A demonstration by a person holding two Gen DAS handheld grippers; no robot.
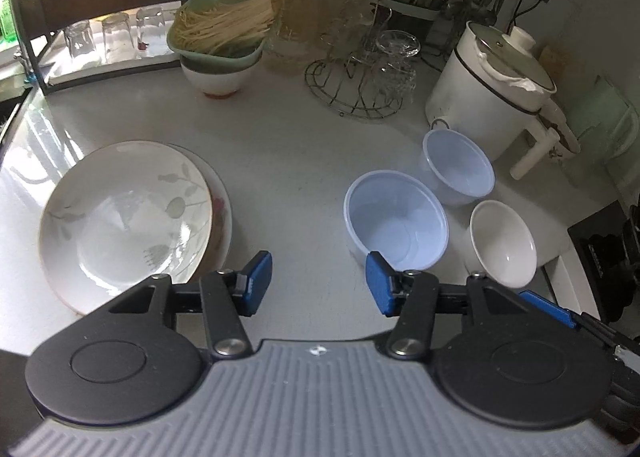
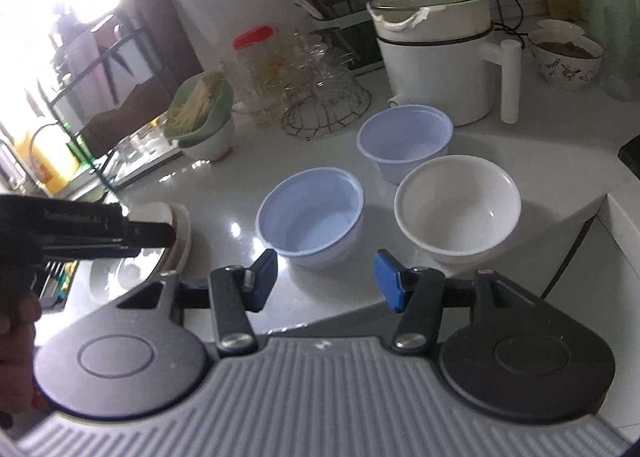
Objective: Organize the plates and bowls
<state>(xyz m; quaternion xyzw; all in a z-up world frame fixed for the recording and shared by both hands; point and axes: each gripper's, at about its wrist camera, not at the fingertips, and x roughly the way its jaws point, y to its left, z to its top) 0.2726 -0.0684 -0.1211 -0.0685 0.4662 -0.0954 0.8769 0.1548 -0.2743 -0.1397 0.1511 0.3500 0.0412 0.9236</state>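
Cluttered kitchen corner, glossy white desk (image 1: 288,145), both claws spread apart and holding nothing.

Left claw (image 1: 319,283) hovers between the stacked white floral plates (image 1: 124,213) and the near pale-blue plastic bowl (image 1: 396,217); a second pale-blue plastic bowl (image 1: 458,165) and a small white ceramic bowl (image 1: 502,243) sit close by. Right claw (image 2: 326,279) hangs just in front of them. Behind: white electric pot (image 2: 436,57), wire glass rack (image 2: 324,105), green bowl of dry noodles (image 1: 224,23).

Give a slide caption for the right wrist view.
Open right gripper above counter, facing two blue bowls and white bowl.
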